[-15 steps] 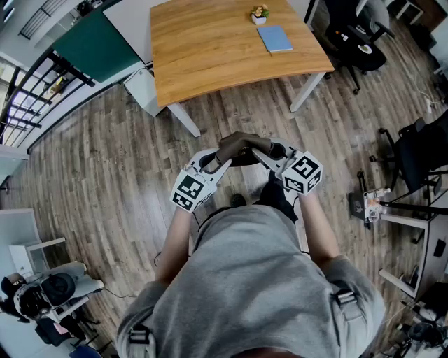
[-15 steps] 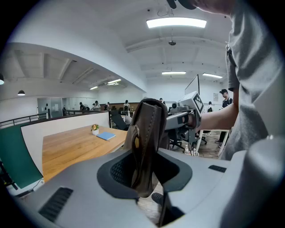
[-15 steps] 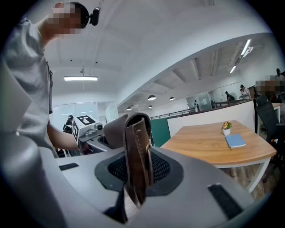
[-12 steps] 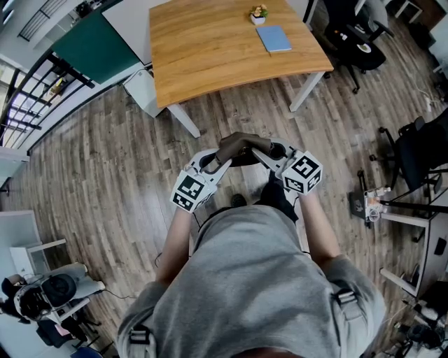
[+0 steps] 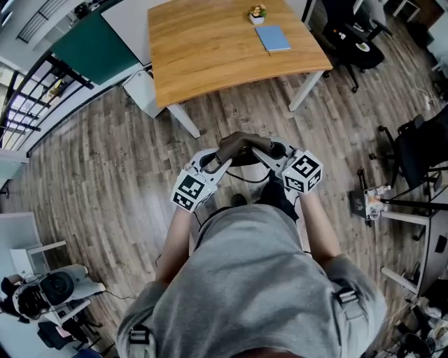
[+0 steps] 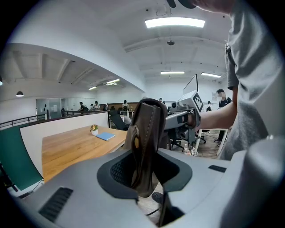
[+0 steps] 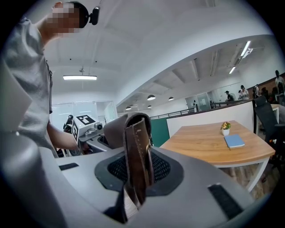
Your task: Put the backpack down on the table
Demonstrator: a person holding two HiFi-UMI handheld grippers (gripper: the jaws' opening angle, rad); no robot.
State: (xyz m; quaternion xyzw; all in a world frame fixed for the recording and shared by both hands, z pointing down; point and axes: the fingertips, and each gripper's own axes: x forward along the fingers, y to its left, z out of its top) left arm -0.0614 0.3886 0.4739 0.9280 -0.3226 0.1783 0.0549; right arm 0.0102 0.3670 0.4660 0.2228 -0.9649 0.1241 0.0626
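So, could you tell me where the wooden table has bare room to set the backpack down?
The whole left half of the table and the strip along its near edge are bare. Only the far right corner is crowded, with the blue notebook and the small potted plant just behind it.

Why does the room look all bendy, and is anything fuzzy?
It's the wide-angle lenses. Head view: floor planks curve outward, evenly lit, sharp. Left gripper view: black corners, the ceiling light bowed and glaring; the strap looks sharp. Right gripper view: same bulging; a mosaic patch covers a face.
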